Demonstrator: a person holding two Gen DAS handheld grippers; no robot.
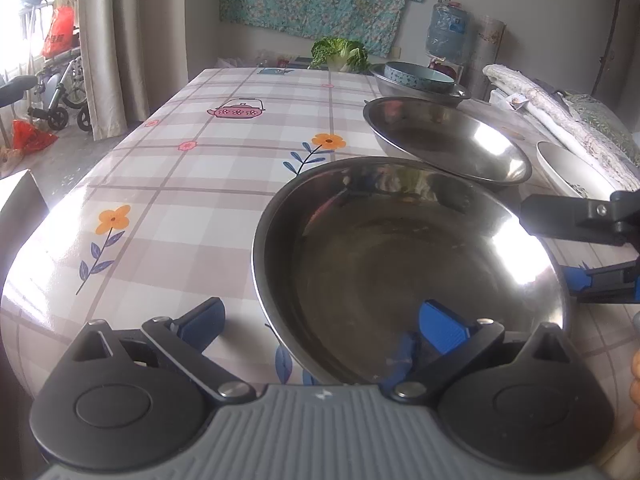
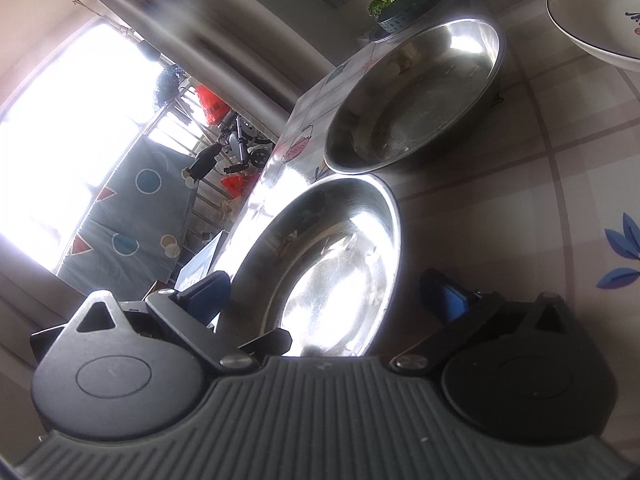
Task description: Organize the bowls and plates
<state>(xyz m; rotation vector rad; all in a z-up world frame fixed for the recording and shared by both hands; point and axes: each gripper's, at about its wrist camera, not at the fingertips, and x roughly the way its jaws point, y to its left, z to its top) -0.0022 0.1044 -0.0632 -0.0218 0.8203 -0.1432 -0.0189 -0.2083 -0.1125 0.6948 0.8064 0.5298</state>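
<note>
Steel fills your left wrist view: the left claw (image 1: pixel 322 320) gapes wide astride the near rim of a round shiny steel bowl (image 1: pixel 400 264) on the checked flowered tabletop (image 1: pixel 192 184), gripping nothing. From the right wrist, your right claw (image 2: pixel 324 292) also stands wide around that steel bowl (image 2: pixel 332 264), pads clear; a second round steel bowl (image 2: pixel 416 96) sits just beyond.

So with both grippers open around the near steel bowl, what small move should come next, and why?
Probably close the left gripper on the near steel bowl: its rim already sits between the open fingers, one pad inside and one outside. The right gripper is open too, gripping nothing. The second steel bowl just behind looks like the nesting target.
</note>
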